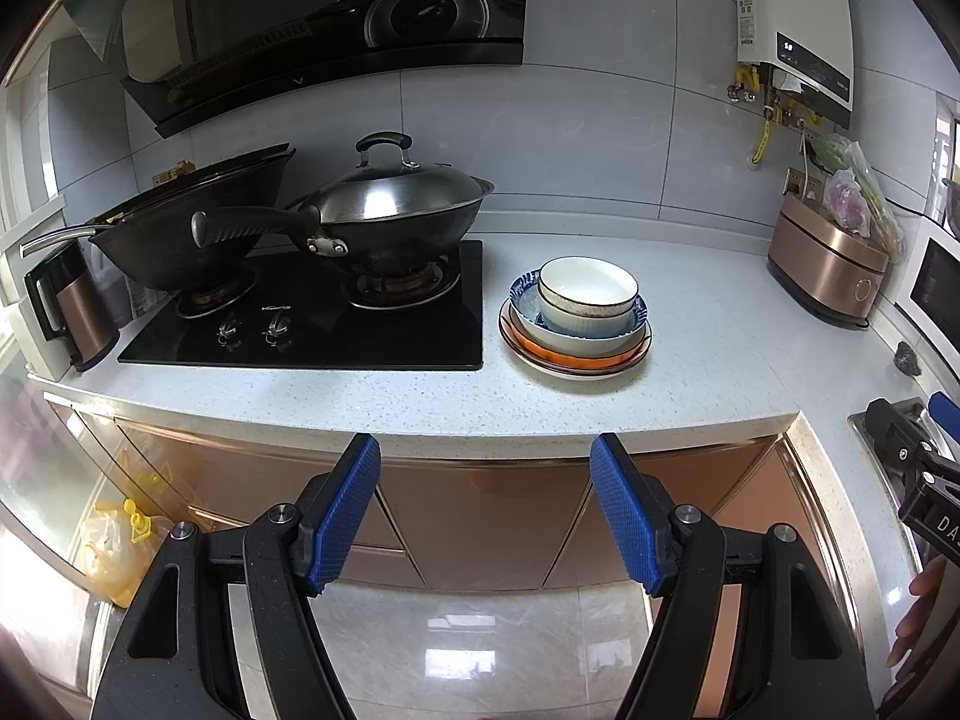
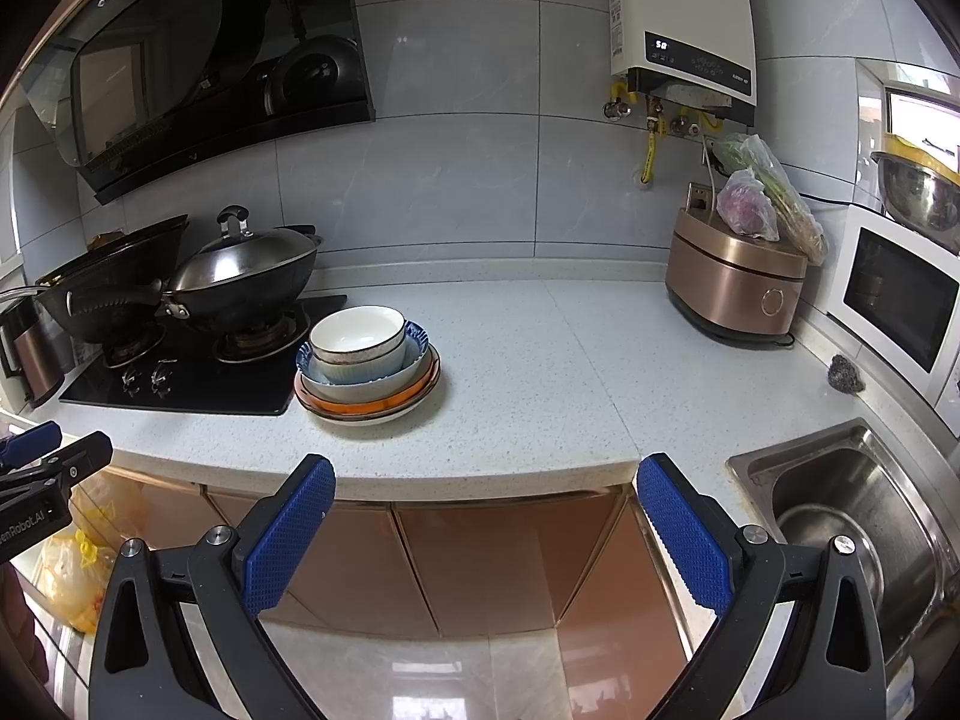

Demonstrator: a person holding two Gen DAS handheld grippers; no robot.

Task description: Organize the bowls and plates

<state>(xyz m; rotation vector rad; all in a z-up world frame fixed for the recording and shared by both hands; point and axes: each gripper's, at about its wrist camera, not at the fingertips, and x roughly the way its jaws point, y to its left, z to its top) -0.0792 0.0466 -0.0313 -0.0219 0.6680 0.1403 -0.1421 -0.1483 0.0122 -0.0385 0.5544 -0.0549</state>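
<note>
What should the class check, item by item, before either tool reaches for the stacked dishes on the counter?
1. Left tool open and empty: ok.
2. Right tool open and empty: ok.
3. White bowl sits topmost on the stack, free to lift: ok.
4. Stack nested straight: not ok, the blue patterned bowl pokes out tilted behind the white one.
5. Bare counter right of the stack for setting dishes down: ok.
6. Bowls clean inside: cannot tell, only the top one shows its inside.
</note>
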